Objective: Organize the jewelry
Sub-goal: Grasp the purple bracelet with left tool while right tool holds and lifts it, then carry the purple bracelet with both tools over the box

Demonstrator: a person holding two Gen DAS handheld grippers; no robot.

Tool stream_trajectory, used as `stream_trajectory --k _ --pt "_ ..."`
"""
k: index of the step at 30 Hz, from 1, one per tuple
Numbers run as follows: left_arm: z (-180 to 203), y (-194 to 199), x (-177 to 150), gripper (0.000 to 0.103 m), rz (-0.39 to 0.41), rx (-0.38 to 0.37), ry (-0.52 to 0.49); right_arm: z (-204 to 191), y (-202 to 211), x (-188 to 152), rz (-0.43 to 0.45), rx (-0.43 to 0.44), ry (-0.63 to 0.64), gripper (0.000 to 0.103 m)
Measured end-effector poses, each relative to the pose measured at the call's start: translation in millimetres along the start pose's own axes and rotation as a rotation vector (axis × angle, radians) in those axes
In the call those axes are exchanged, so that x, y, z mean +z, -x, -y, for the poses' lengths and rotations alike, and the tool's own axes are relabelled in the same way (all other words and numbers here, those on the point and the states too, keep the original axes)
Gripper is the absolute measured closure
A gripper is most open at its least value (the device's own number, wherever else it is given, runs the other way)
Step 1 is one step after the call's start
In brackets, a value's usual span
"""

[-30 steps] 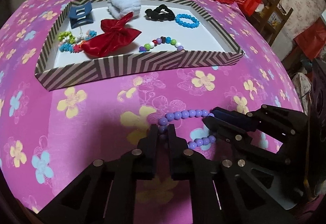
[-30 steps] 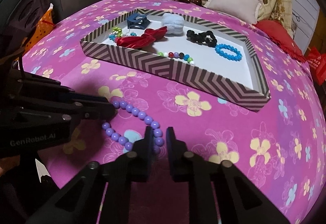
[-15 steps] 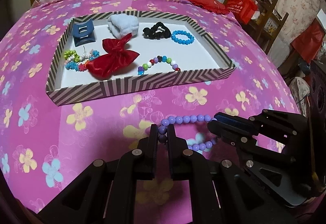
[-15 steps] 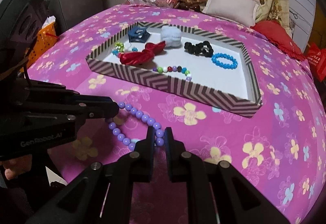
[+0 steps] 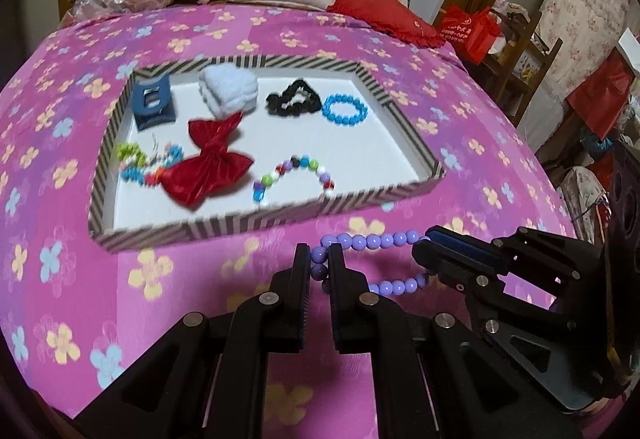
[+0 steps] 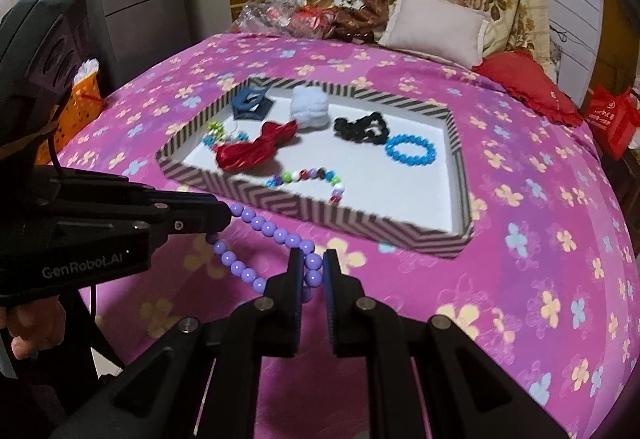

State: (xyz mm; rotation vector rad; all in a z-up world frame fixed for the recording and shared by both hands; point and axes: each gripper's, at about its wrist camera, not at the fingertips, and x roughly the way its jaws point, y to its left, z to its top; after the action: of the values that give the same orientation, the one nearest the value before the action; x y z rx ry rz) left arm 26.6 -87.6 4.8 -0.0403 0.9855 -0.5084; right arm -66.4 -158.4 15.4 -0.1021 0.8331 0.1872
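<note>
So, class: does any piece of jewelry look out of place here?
Yes: the purple bead bracelet is outside the striped tray, held between left gripper and right gripper over the bedspread.

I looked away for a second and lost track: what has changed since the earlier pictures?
Both grippers, left and right, have lifted the purple bead bracelet off the pink bedspread, each still clamped on one end. The striped tray and its contents have not moved.

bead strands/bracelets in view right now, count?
4. Purple bracelet held between left gripper and right gripper, outside the tray. In the tray: blue bracelet far right, multicolour strand near front wall, green-blue cluster left; that cluster may be several pieces.
</note>
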Motion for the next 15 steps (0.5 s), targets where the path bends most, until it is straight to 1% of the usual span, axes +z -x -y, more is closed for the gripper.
stream_trajectory --k 6,15 --pt "12.0 -8.0 25.3 0.098 0.026 0.012 -0.017 20.9 -3.3 16.3 0.008 -0.022 -0.030 0.094" --pt "23.1 -20.9 57.9 0.098 0.040 0.017 -0.036 42.3 -2.6 38.5 0.041 -0.051 -0.051 0.094"
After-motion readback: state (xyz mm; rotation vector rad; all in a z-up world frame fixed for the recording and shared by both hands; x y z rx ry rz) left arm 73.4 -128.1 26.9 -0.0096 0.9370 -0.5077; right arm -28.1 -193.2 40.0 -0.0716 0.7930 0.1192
